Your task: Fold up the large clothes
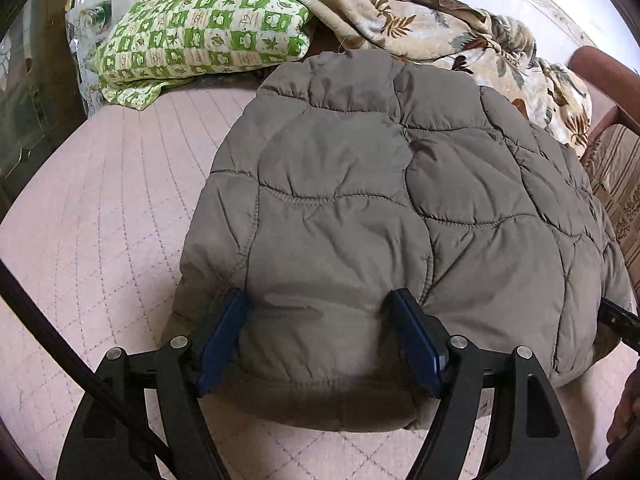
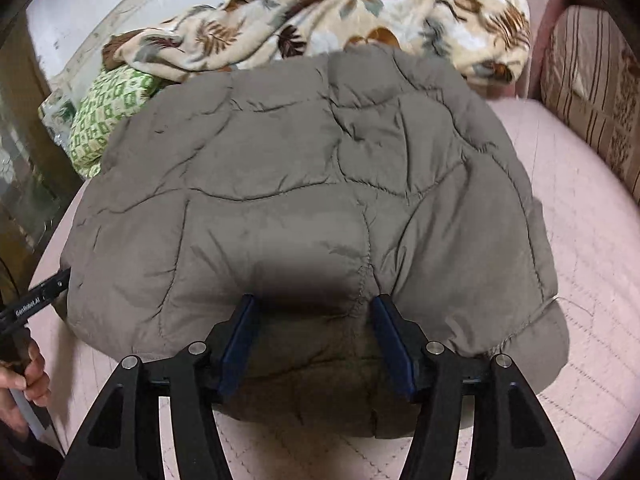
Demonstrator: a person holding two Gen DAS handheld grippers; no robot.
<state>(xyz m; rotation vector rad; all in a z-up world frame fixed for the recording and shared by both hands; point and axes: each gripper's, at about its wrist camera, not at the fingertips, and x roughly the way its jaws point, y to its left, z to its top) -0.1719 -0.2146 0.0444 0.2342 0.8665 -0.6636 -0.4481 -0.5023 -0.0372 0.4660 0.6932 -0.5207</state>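
The folded grey padded jacket (image 1: 380, 208) is straddled at the bed's near edge by both claws, left claw (image 1: 320, 340) and right claw (image 2: 316, 340), fingers spread apart, unclamped.

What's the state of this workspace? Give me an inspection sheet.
Surface: pink quilted bed cover, mostly bare.
Job's things: grey-brown puffer jacket, folded into a thick bundle.
Clutter: green checked pillow; leaf-print blanket, bunched behind the jacket.
Grippers: left gripper and right gripper each straddle the jacket's near edge, which fills the gap between the jaws; grip unclear.
Cables: dark cord at left.
Surroundings: striped cushion; white wall.
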